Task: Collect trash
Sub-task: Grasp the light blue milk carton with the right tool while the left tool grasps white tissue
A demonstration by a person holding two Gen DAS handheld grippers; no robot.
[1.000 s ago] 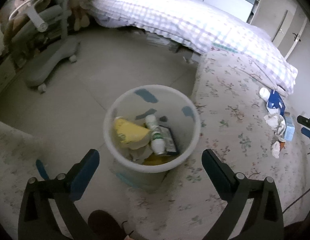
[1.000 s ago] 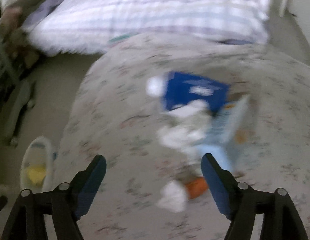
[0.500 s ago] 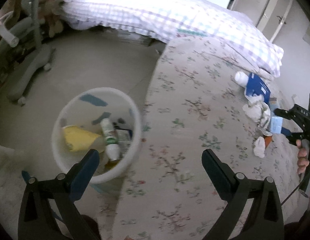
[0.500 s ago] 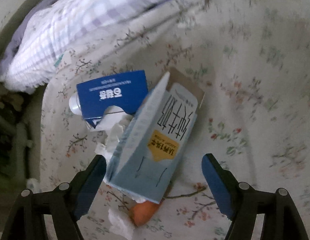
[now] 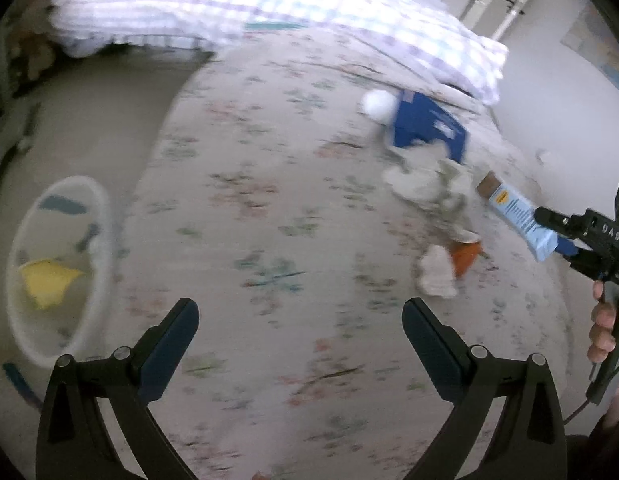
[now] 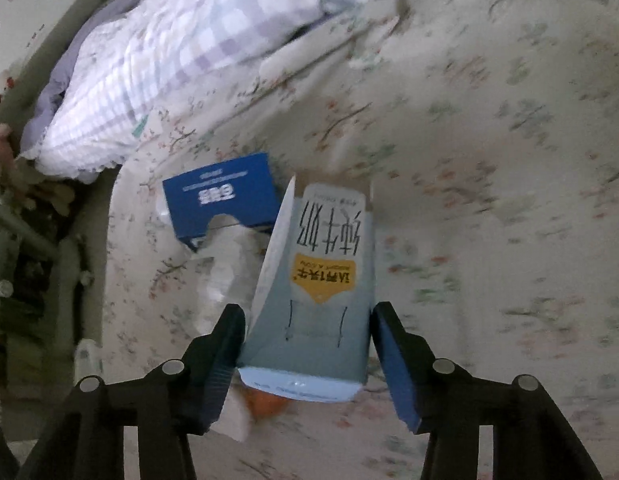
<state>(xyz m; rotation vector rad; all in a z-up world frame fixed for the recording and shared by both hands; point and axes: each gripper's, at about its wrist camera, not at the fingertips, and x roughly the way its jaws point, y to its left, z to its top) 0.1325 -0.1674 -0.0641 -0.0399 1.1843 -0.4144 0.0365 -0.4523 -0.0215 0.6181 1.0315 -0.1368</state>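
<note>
My right gripper [image 6: 307,350] is shut on a light blue milk carton [image 6: 321,300], its blue pads against both sides; the carton is lifted off the bed in the left wrist view [image 5: 517,216]. A dark blue box [image 6: 225,200] [image 5: 427,128], crumpled white tissues [image 6: 225,268] [image 5: 433,192] and an orange piece [image 5: 465,258] [image 6: 265,402] lie on the floral bedspread [image 5: 269,200]. My left gripper [image 5: 299,340] is open and empty above the bedspread. The white trash bin [image 5: 97,264] with a yellow item [image 5: 45,282] stands on the floor at the left.
A checked duvet [image 5: 269,4] [image 6: 181,52] is piled at the back of the bed. A white round object [image 5: 377,104] lies by the blue box. A door and wall are at the right rear.
My right gripper has closed its jaws around the milk carton and raised it. My left gripper has swung right, away from the bin and over the bed.
</note>
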